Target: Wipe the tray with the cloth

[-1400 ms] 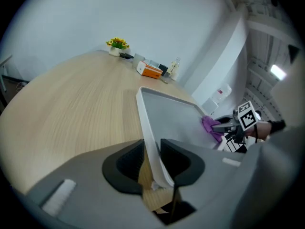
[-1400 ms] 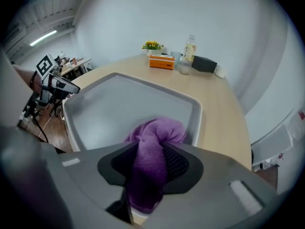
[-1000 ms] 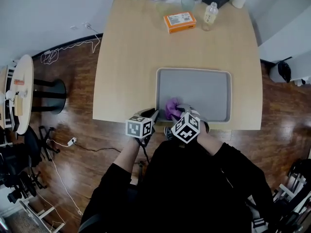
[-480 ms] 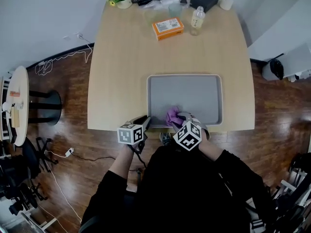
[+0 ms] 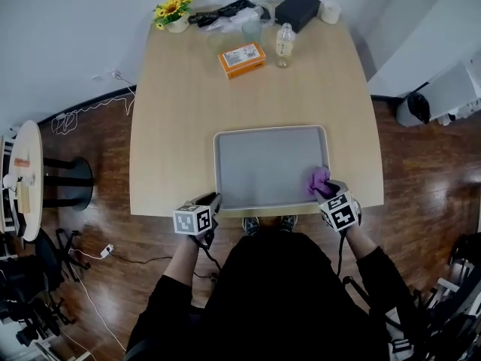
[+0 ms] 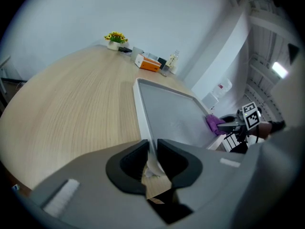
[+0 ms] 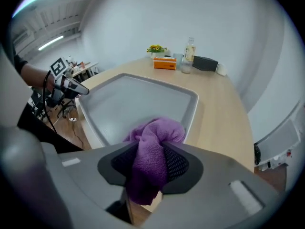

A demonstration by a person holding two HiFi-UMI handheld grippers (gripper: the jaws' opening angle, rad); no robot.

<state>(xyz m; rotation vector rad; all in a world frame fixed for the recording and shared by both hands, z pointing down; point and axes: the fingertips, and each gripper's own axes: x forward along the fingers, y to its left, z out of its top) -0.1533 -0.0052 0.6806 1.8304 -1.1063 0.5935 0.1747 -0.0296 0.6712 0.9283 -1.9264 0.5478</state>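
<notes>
At the table's near edge, the right gripper (image 7: pixel 151 159) has its jaws partway closed, pinching a purple cloth (image 7: pixel 157 137). The cloth's bunched end pokes out past the tips, just inside the corner of the grey tray (image 7: pixel 128 104) nearest this gripper. Across the tray, the left gripper (image 6: pixel 150 151) has its jaws nearly together, clamped on the tray's rim at the other near corner. The tray lies flat on a pale wooden table (image 5: pixel 180 111). Far beyond both grippers, at the table's other end, stand an orange box (image 5: pixel 242 59), a clear bottle (image 5: pixel 284 45), a black box (image 5: pixel 297 10) and a pot of yellow flowers (image 5: pixel 172 12). Dark wooden floor (image 5: pixel 83 224) surrounds the table, and a small round table (image 5: pixel 30 164) stands well off to the left gripper's outer side.
</notes>
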